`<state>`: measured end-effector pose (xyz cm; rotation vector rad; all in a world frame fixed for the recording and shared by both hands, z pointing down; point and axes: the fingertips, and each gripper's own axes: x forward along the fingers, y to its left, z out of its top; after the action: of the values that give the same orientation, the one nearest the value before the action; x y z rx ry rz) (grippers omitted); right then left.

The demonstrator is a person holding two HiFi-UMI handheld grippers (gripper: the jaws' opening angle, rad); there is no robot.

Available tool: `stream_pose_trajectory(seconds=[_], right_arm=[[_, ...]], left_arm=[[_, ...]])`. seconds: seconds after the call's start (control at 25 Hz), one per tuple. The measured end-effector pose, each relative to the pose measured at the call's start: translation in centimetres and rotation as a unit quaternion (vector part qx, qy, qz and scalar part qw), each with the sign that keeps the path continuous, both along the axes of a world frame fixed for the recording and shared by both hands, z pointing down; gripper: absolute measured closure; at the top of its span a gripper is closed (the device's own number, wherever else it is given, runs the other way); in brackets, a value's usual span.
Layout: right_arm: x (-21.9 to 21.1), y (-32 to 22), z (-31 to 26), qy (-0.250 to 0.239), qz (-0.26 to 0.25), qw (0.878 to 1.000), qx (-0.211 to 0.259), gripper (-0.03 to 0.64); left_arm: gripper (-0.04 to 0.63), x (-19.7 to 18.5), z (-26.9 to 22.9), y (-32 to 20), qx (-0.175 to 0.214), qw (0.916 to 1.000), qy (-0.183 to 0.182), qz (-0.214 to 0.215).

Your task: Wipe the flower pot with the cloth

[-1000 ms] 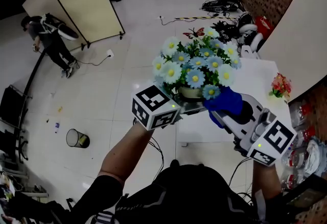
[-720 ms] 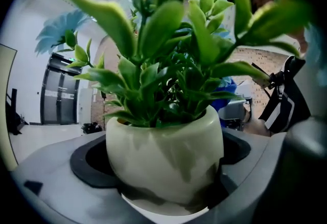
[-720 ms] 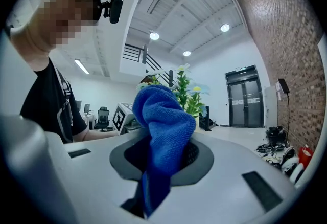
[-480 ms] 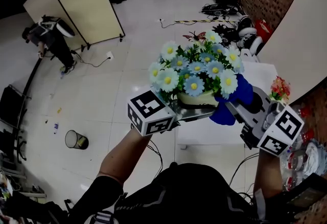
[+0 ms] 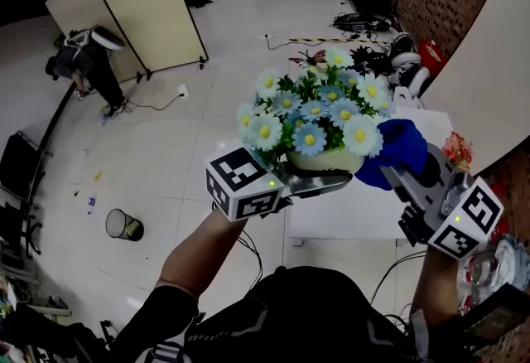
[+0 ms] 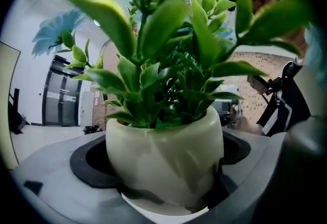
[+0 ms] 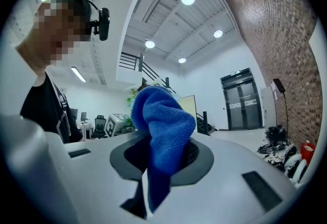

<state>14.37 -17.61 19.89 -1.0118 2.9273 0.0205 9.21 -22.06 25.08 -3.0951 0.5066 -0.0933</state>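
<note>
In the head view a cream flower pot full of blue and white daisies is held up in the air above the floor. My left gripper is shut on the pot from the left and below. In the left gripper view the pot fills the space between the jaws of the left gripper, with green leaves above it. My right gripper is shut on a blue cloth, which sits against the right side of the pot and flowers. In the right gripper view the cloth bulges out of the right gripper.
A white table lies under the pot, with a small pot of red flowers at its right end. On the floor stand a bin and a folding screen, near a person. Cables and gear lie by the brick wall.
The right gripper has carried the blue cloth up and to the right, from the pot's front to its right side. The pot and left gripper shifted slightly right.
</note>
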Motion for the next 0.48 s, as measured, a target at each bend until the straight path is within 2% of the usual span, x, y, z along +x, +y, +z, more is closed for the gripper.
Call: stream_pose_trajectory(seconds=[0.08,0.2,0.36,0.48], right_arm=[[-1.4,1.8,-0.3,0.009,-0.019,1.0,0.011,0.548],[-4.8,3.4,0.0,0.039,-0.036,0.998,0.018,0.548],[-7.1,4.1,0.3,0.071,-0.032,0.997,0.029,0.548],[-7.9,5.4,0.2,0.069,-0.017,0.997,0.04,0.548]], left_arm=[[0.014,-0.3,0.4,-0.5,-0.005,0.9999,-0.004,-0.013],[0.014,-1.0,0.0,0.1,-0.002,0.9999,-0.002,-0.01],[0.014,-1.7,-0.6,1.8,0.021,0.9997,-0.009,0.0],[0.014,-3.8,-0.8,4.0,0.051,0.9987,0.002,0.005]])
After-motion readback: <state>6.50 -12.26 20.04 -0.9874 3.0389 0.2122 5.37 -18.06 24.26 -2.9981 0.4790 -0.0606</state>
